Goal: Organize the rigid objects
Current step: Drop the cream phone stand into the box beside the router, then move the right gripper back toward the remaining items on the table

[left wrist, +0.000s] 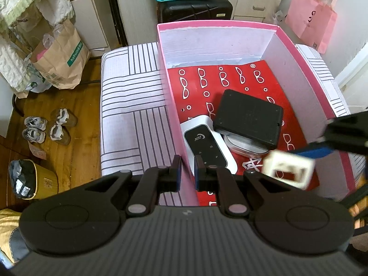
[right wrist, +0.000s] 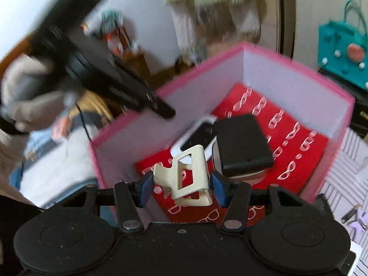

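Observation:
A pink box [left wrist: 230, 24] stands on a striped cushion, lined with a red sheet [left wrist: 230, 78] printed with glasses. Inside lie a black flat case [left wrist: 248, 117], a white device with a black face [left wrist: 207, 145] and a pale oval case [left wrist: 243, 149] under the black one. My left gripper [left wrist: 187, 170] is shut on the box's left wall. My right gripper [right wrist: 181, 188] hovers over the box's near corner, its blue pads pressing a cream plastic holder [right wrist: 191, 177]. From the left wrist, that holder [left wrist: 287, 170] hangs blurred above the red sheet.
The striped cushion [left wrist: 131, 105] stretches left of the box. Beyond it, on the wooden floor, are a paper bag [left wrist: 62, 62] and shoes [left wrist: 46, 128]. A black suitcase [left wrist: 195, 9] stands behind the box. Small items [right wrist: 354, 216] lie on the cushion right of it.

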Available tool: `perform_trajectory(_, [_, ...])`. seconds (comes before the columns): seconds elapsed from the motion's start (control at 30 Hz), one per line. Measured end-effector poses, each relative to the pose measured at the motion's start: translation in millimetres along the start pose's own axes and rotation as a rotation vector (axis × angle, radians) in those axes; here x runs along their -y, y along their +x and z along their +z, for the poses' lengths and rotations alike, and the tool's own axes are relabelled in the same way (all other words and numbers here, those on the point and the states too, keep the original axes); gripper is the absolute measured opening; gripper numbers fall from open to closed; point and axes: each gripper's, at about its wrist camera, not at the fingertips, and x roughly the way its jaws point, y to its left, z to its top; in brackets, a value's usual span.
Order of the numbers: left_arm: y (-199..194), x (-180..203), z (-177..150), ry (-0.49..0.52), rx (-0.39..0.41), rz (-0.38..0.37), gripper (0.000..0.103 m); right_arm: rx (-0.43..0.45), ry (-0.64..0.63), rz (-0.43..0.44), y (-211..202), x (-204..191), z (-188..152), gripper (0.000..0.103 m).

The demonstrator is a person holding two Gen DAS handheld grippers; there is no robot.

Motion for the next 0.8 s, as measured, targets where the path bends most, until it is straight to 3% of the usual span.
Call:
perform_trajectory(0.17, [0, -3, 0, -0.008, 0.000, -0.011, 0.010, -0.065, -0.024, -0.003, 18, 0, 7, 0.059])
perform_trajectory(0.27, [-1, -3, 1, -0.008, 0.001, -0.012, 0.010, -0.048, -0.045, -0.020, 14, -3, 4, 0.061])
perform_trajectory(0.53, [-1, -4, 0, -0.012, 0.008, -0.024, 0.011, 0.144, 0.016, -0.062, -58, 11, -11, 0.065])
perform_trajectory(0.67, [-1, -3, -2, -0.010, 0.013, -0.019, 0.011, 0.231, 0.135, -0.155, -97, 38, -33, 0.065])
perform_trajectory(0.8, [-2, -2, -3, -0.011, 0.017, -0.019, 0.011, 0.252, 0.251, -0.279, -116, 70, -64, 0.065])
